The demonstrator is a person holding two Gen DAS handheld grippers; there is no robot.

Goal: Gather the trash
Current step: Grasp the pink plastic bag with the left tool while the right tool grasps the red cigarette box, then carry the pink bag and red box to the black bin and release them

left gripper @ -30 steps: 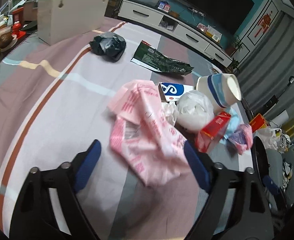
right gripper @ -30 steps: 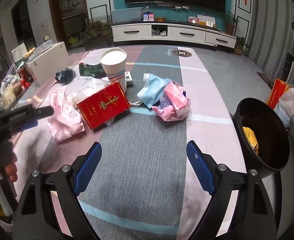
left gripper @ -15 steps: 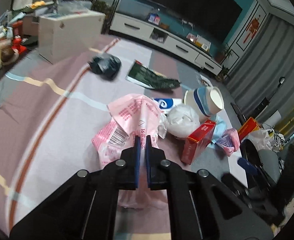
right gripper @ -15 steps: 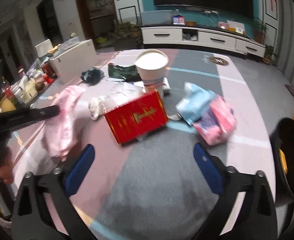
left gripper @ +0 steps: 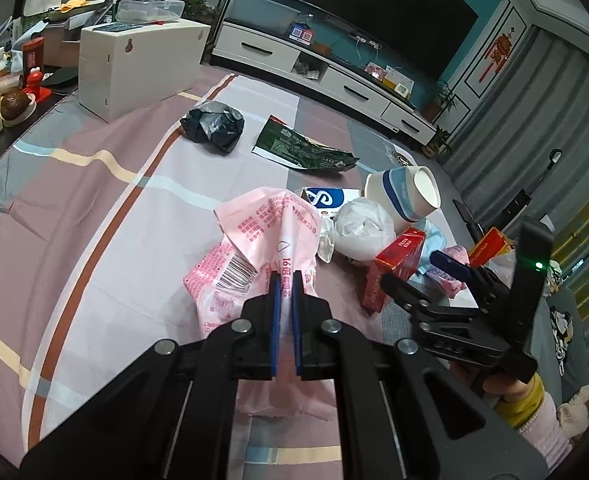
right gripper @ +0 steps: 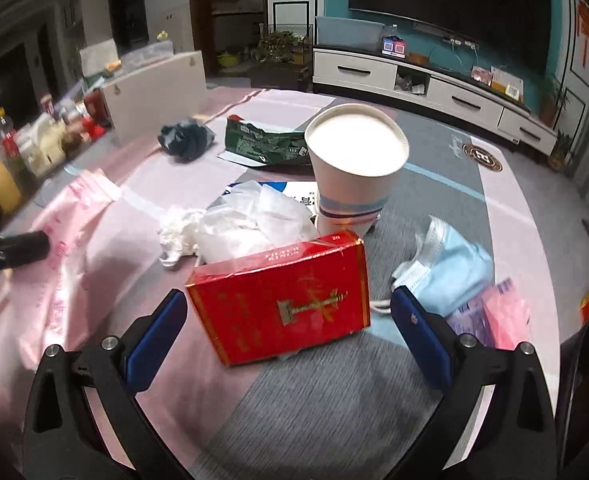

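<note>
Left gripper (left gripper: 285,286) clamped shut on pink plastic bag (left gripper: 262,248), fold of film pinched btwn blue pads, rest of bag crumpled on striped tablecloth (left gripper: 94,208) just left of red cigarette box (left gripper: 394,266). Right gripper (right gripper: 286,312) wide open, pads either side of the red cigarette box w/ clear gaps, not touching; box tilted, leaning back on white crumpled plastic (right gripper: 254,220). Paper cup (right gripper: 354,168) upright right behind box, touching or nearly so. Blue face mask (right gripper: 450,272) just right of box; small pink/purple wrapper (right gripper: 498,316) beside mask, further right. Blue-white flat pack (left gripper: 326,200) behind box, partly under the white plastic. Green foil wrapper (left gripper: 302,148) & black crumpled bag (left gripper: 214,124) well behind box, near far end of cloth. White storage box (left gripper: 134,68) far back-left of cigarette box. Dark bin rim at far right edge of right wrist view, contents not visible.
</note>
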